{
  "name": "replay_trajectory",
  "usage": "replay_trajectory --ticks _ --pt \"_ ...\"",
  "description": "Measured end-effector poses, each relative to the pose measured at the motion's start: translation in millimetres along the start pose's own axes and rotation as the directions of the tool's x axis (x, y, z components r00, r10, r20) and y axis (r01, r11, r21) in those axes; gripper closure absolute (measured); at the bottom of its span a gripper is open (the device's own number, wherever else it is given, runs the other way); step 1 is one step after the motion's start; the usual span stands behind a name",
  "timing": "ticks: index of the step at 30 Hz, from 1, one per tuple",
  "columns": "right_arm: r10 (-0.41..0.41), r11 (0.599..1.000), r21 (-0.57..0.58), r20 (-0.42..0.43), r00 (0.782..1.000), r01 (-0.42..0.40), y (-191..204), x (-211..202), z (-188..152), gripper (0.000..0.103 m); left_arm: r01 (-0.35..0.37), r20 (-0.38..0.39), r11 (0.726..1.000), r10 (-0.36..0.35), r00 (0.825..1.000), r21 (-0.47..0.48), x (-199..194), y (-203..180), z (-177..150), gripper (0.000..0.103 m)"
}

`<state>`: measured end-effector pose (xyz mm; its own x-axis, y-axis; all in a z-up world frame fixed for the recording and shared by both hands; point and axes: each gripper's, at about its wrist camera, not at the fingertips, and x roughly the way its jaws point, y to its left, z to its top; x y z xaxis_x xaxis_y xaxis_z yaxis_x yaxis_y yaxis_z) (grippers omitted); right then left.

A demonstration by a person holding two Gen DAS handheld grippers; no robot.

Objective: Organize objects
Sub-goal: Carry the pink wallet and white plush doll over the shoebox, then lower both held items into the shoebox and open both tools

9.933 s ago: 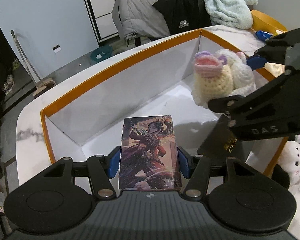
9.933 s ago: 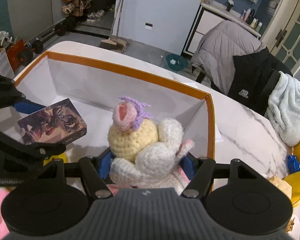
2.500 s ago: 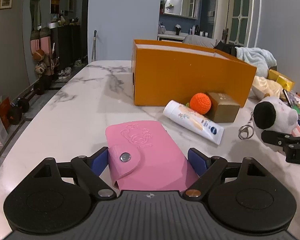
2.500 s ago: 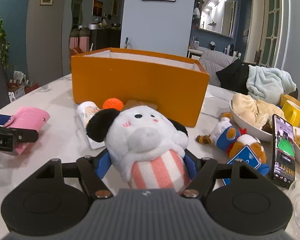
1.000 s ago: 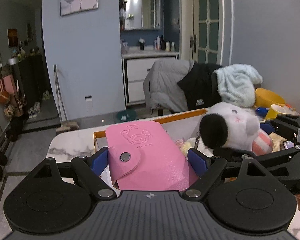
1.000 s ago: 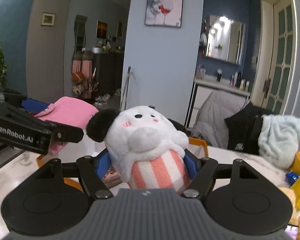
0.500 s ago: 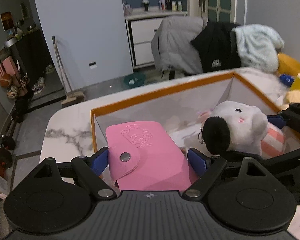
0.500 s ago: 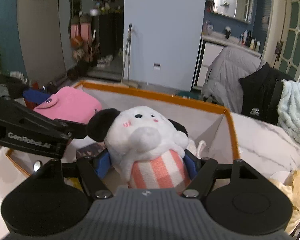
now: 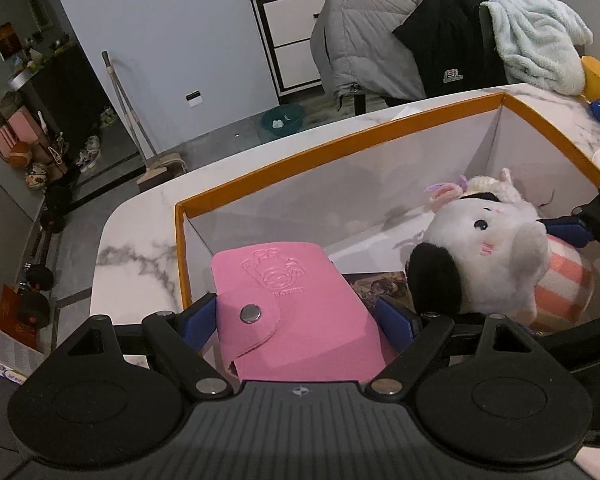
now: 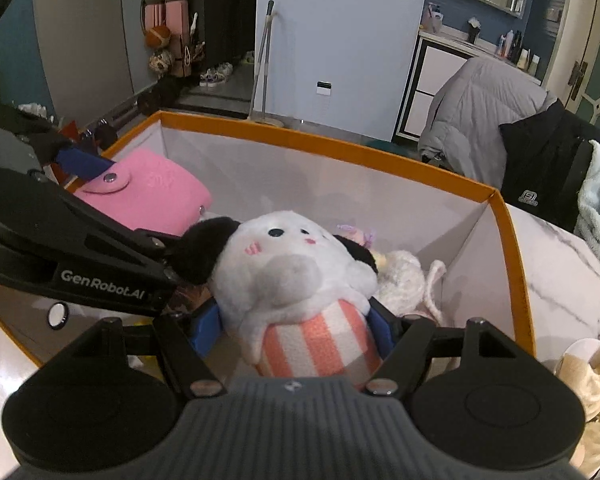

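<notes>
Left wrist view is showing the left gripper (image 9: pixel 300 320) clamping a pink snap-button leather card wallet (image 9: pixel 296 304) over the near-left corner of the orange-rimmed white-lined cardboard box (image 9: pixel 340 148) sitting on the marble counter (image 9: pixel 140 248). Right gripper (image 10: pixel 296 328) is pinching a white plush toy with black ears and a pink-striped belly (image 10: pixel 296 280) above the box's middle. Below it, a cream crocheted doll (image 10: pixel 400 280) and what is probably an illustrated card box (image 9: pixel 380 284), mostly hidden, are lying inside. Risk: the grippers are crowding each other, so releasing together could knock the wallet onto the rim.
</notes>
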<state>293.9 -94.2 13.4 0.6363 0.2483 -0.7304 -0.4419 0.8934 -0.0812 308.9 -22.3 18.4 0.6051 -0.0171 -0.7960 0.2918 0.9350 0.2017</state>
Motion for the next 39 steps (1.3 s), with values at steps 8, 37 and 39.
replay_trajectory --ticks 8,37,39 --pt "0.006 1.0 -0.027 -0.028 1.0 -0.006 2 3 2 0.028 -0.044 -0.018 0.998 0.045 0.999 0.051 6 -8 3 0.004" --pt "-0.005 1.0 -0.025 -0.005 1.0 0.005 7 -7 1 0.011 -0.1 -0.002 0.987 0.101 0.995 0.124 3 -17 0 0.008" --pt "-0.009 1.0 -0.024 -0.002 1.0 0.009 5 -8 0 0.011 -0.102 0.005 0.987 0.102 0.995 0.126 0 -17 0 0.008"
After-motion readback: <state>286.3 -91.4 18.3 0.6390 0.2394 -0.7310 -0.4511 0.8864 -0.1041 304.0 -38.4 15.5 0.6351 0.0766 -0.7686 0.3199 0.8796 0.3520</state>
